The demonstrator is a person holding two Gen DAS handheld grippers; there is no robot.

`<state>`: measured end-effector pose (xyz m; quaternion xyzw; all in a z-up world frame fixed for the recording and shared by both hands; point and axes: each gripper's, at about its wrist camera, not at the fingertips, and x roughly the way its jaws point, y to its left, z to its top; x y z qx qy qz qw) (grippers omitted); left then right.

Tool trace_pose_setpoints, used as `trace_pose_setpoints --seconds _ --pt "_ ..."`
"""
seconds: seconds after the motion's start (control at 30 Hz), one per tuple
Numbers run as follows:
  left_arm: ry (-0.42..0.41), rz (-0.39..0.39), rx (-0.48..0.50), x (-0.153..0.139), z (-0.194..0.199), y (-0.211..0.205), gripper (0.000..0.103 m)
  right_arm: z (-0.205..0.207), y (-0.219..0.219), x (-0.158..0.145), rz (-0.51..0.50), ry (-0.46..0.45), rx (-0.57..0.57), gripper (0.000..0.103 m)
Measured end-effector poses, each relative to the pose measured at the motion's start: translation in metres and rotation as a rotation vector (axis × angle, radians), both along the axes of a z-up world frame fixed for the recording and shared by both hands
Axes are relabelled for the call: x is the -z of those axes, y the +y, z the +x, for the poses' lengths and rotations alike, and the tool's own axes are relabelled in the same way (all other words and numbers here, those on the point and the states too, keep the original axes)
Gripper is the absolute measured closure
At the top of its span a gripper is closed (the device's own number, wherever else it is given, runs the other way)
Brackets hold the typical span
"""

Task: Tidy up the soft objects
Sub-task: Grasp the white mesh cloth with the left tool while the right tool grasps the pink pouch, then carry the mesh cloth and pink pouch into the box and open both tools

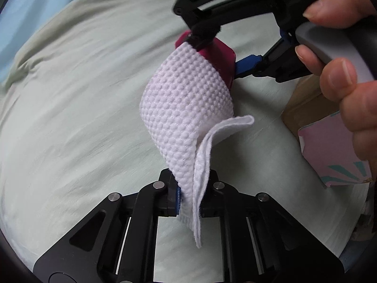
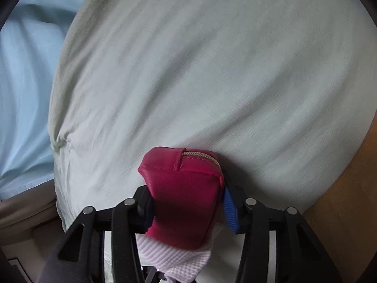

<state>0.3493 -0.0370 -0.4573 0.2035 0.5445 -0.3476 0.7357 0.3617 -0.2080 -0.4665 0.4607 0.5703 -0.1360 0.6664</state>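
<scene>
Cloth (image 1: 186, 99) stretched above bed (image 1: 70, 118), pinched tight in left hand-held gripper (image 1: 190, 198); right hand-held gripper (image 2: 188, 202) clamped on red pouch (image 2: 186, 188). Sorting apparently unfinished, nothing put away yet.

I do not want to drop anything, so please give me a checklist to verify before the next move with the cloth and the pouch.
1. Left gripper clamps the white textured cloth: ok.
2. Right gripper clamps the red zip pouch: ok.
3. Cloth lies over the pouch, between both grippers: ok.
4. Pouch zipper fully closed: cannot tell, only one end shows.
5. Pale green sheet below is free of other items: ok where visible.
6. Cloth folded neatly: not ok, a loose flap hangs out.
</scene>
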Motion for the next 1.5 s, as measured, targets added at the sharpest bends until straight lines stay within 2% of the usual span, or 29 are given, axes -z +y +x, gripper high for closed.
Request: trace_pose_setpoints --seconds 0.23,0.4,0.77,0.9,1.03,1.27,1.5 --pt "-0.020 -0.026 -0.102 -0.039 0.001 0.034 0.095 -0.009 0.004 -0.032 -0.009 -0.052 -0.016 0.060" --pt "-0.081 -0.045 -0.156 -0.088 -0.009 0.050 0.095 -0.019 0.016 -0.069 -0.031 -0.102 -0.037 0.060" --pt "-0.170 -0.108 -0.226 -0.200 -0.063 0.058 0.095 -0.083 0.018 -0.188 -0.103 -0.249 -0.083 0.060" --pt "-0.192 -0.142 -0.225 -0.243 -0.087 0.049 0.095 -0.120 0.005 -0.235 -0.166 -0.295 -0.120 0.060" --pt "-0.212 -0.170 -0.213 -0.277 -0.109 0.023 0.095 -0.150 -0.011 -0.267 -0.233 -0.322 -0.156 0.060" --pt "-0.208 -0.188 -0.198 -0.299 -0.142 -0.039 0.095 -0.206 -0.069 -0.298 -0.332 -0.340 -0.230 0.060" --pt "-0.162 -0.175 -0.268 -0.281 -0.158 -0.111 0.095 -0.221 -0.126 -0.284 -0.374 -0.317 -0.364 0.060"
